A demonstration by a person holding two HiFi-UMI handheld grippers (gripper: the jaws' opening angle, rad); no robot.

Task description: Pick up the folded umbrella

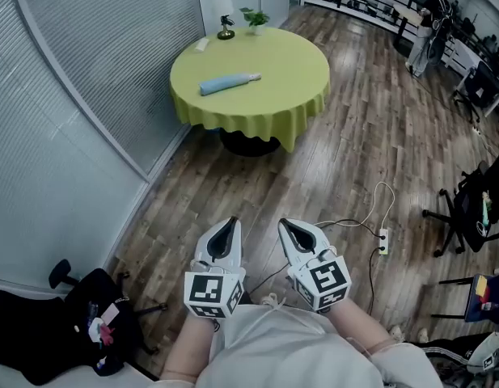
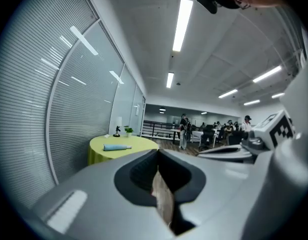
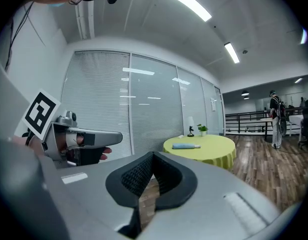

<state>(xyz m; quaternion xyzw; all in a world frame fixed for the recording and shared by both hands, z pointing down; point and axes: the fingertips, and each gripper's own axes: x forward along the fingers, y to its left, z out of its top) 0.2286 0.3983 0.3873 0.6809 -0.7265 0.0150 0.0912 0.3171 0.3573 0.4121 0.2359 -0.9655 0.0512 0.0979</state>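
A folded light-blue umbrella (image 1: pixel 229 82) lies on a round table with a yellow-green cloth (image 1: pixel 298 87), far ahead of me. It shows small in the left gripper view (image 2: pixel 117 147) and the right gripper view (image 3: pixel 185 146). My left gripper (image 1: pixel 226 231) and right gripper (image 1: pixel 296 231) hang side by side close to my body, well short of the table, over the wooden floor. Both point roughly level toward the table. The jaws of each are shut with nothing between them.
A small figurine (image 1: pixel 226 29) and a potted plant (image 1: pixel 254 18) stand at the table's far edge. A glass wall with blinds (image 1: pixel 87 79) runs along the left. A power strip with cable (image 1: pixel 382 241) lies on the floor at right, near office chairs (image 1: pixel 467 208). People stand far off (image 2: pixel 183 129).
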